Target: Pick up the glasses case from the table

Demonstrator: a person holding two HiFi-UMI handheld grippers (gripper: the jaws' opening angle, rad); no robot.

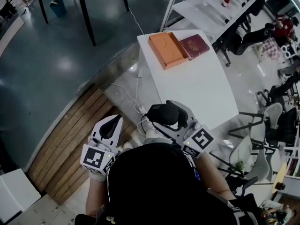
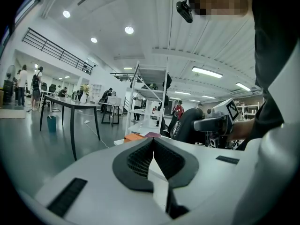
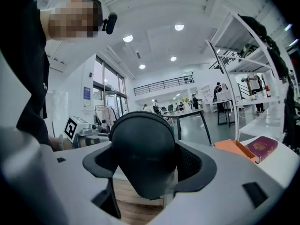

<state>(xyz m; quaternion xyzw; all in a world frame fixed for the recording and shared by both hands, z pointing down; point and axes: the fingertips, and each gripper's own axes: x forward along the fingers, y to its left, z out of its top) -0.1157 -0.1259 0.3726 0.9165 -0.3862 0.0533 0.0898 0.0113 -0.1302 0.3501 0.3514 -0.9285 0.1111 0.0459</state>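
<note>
Wide grey floor (image 1: pixel 70 55) lies open left of the white table (image 1: pixel 197 86), whose far end carries an orange box (image 1: pixel 168 49) and a red book (image 1: pixel 195 45). At its near edge my right gripper (image 1: pixel 174 122) is clamped on the black glasses case (image 1: pixel 165 113), held up with its long axis running left to right in the head view. My left gripper (image 1: pixel 114 120) has its jaws together, empty.

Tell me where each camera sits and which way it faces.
Head view: on the person's head, looking steeply down at the white table; shows torso, left gripper, and right gripper holding the glasses case.
Left gripper view: on the left gripper, looking along its closed jaws across the hall; torso and right gripper at right.
Right gripper view: on the right gripper, looking along jaws clamped on the glasses case; torso at left.
Shared: all three show the orange box.
</note>
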